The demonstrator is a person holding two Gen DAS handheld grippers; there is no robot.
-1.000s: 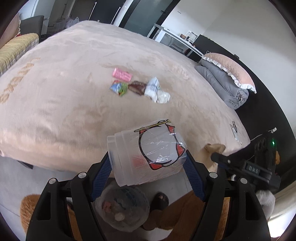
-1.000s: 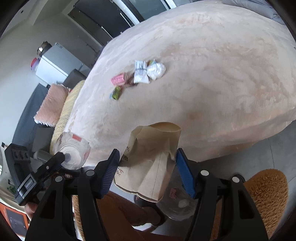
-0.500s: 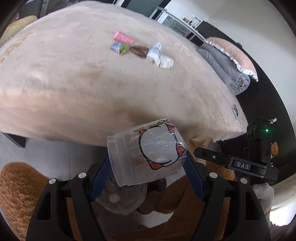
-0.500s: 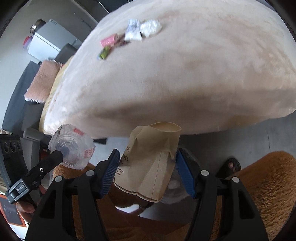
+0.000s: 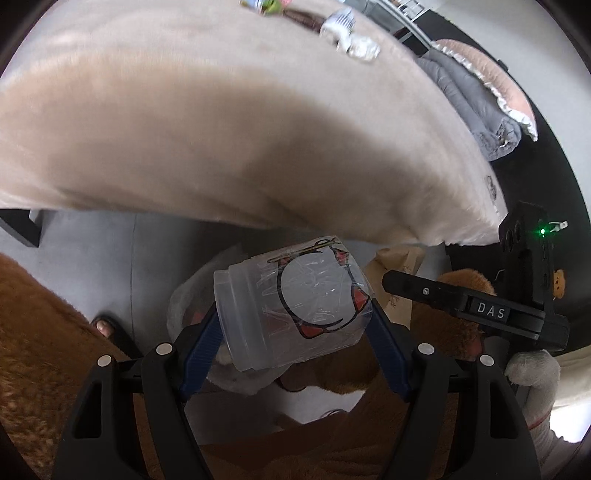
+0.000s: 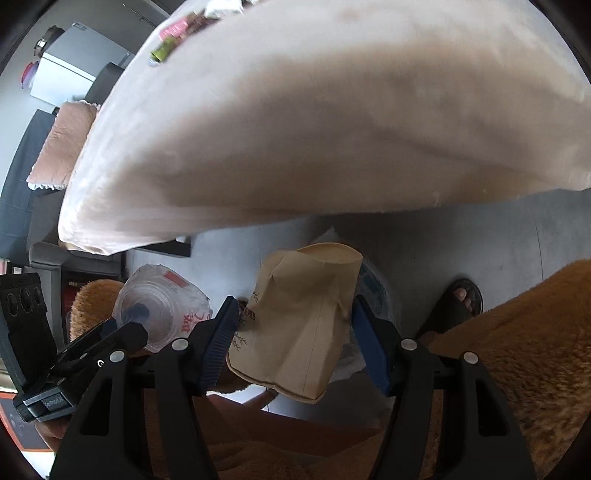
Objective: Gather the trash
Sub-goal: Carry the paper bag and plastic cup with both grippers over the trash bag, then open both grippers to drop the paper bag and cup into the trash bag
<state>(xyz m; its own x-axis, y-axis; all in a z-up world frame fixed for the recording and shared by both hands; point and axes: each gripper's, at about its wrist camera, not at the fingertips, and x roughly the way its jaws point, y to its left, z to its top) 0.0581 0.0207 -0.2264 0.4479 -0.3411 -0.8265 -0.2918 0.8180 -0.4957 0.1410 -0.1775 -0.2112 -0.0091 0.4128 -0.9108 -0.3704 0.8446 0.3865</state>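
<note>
My left gripper [image 5: 295, 314] is shut on a clear plastic cup [image 5: 295, 306] with a cartoon print, held sideways between the blue pads. My right gripper [image 6: 295, 325] is shut on a crumpled brown paper bag [image 6: 303, 314]. Both hang below the bed's edge, over a translucent white trash bag [image 5: 184, 299] on the floor, which the held items largely hide. The bag's rim [image 6: 380, 295] shows behind the paper bag. In the right wrist view the left gripper [image 6: 129, 328] and its cup [image 6: 162, 306] appear at the lower left. Several wrappers [image 5: 343, 29] still lie on the bed.
The bed's beige blanket [image 5: 221, 129] overhangs the grey floor [image 6: 480, 243] just ahead. A person's sandalled foot [image 6: 461, 299] and fuzzy orange-brown legs [image 5: 44, 350] flank the bag. A pink pillow and grey duvet [image 5: 480, 85] lie at the bed's right end.
Both grippers have sunk from above the bed top to below its edge and tilted down. The bed and wrappers slid up in both views; the trash bag and floor came nearer. Grips unchanged.
</note>
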